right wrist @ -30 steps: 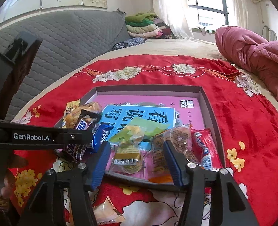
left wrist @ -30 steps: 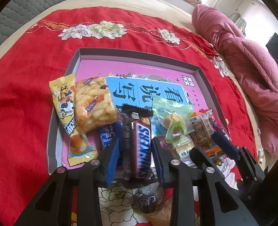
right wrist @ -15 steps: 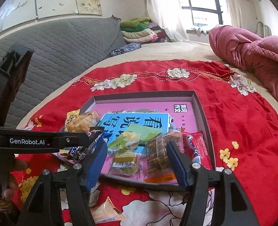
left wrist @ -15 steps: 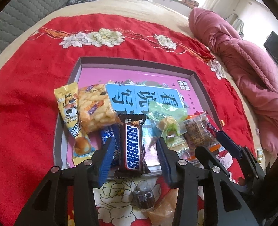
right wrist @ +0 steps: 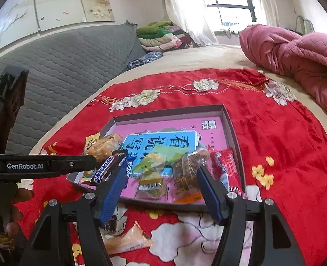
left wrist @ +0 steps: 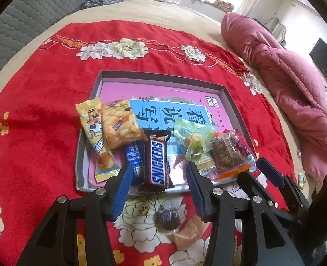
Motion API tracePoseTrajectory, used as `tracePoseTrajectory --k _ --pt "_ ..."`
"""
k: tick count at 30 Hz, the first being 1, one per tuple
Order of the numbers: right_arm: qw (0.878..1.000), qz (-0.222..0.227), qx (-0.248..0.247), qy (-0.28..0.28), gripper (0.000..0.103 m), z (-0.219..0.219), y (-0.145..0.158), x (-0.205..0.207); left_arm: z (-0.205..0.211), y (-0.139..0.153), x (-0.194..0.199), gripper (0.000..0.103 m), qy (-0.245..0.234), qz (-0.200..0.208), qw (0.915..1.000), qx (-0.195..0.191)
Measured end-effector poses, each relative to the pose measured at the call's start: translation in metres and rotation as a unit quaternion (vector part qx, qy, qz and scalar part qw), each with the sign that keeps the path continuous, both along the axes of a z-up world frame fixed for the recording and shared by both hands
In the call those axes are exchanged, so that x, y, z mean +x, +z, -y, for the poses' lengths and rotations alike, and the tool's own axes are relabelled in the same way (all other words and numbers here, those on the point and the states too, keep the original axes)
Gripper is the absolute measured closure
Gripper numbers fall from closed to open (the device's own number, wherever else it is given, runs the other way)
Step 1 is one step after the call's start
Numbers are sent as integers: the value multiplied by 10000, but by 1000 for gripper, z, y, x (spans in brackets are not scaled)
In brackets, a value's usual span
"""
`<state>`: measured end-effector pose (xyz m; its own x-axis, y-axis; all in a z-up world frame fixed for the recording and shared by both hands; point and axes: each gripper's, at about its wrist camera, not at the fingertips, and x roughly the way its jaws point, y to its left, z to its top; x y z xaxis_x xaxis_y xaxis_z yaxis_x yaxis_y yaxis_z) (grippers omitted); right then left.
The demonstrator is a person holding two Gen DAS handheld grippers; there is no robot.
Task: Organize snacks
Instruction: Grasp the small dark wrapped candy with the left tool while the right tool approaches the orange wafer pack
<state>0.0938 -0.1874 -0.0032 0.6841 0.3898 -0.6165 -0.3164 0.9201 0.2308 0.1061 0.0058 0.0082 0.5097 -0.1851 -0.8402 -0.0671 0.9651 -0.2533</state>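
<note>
Blanket [left wrist: 41, 102]: bright red, with white and cream flowers and small yellow blossoms.
Box [left wrist: 230, 97]: grey walls, pink floor, a light blue panel with black characters.
Chocolate bar [left wrist: 158, 163]: dark brown wrapper, white letters on blue edged in red.
Tall packet [left wrist: 92, 130]: yellow with a cartoon figure.
Crisp packet [left wrist: 119, 125]: clear, orange-yellow pieces inside.
Blue packet [left wrist: 134, 158]: blue with white print.
Green packet [left wrist: 192, 133]: pale green, see-through.
Red packet [right wrist: 229, 168]: red and white.
Quilt [left wrist: 296, 97]: dusty pink, diamond-stitched.
Headboard [right wrist: 70, 66]: grey, quilted.
Left gripper [left wrist: 159, 186]: black with blue pads.
Right gripper [right wrist: 161, 194]: black with blue pads.
</note>
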Motion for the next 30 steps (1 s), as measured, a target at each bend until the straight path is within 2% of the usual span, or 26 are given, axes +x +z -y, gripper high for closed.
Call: tracePoseTrajectory --k 9,16,24,27,30 --pt "9972 -697 216 -185 36 11 -6 -15 -4 -9 -19 52 -97 -282 9995 -87" --pt "9851 -1642 507 -37 36 4 -30 -29 1 -31 -26 52 -242 -582 9979 -135" --pt "9779 -2046 409 121 37 -11 -46 -33 5 -54 -24 52 -319 -929 9946 -350" --pt "9744 -2199 416 196 47 -15 -55 -31 6 -62 -22 52 -330 -1024 9926 -567" --pt "9742 -2205 388 283 49 -19 -59 -29 9 -68 -21 52 -357 -1066 9916 -635"
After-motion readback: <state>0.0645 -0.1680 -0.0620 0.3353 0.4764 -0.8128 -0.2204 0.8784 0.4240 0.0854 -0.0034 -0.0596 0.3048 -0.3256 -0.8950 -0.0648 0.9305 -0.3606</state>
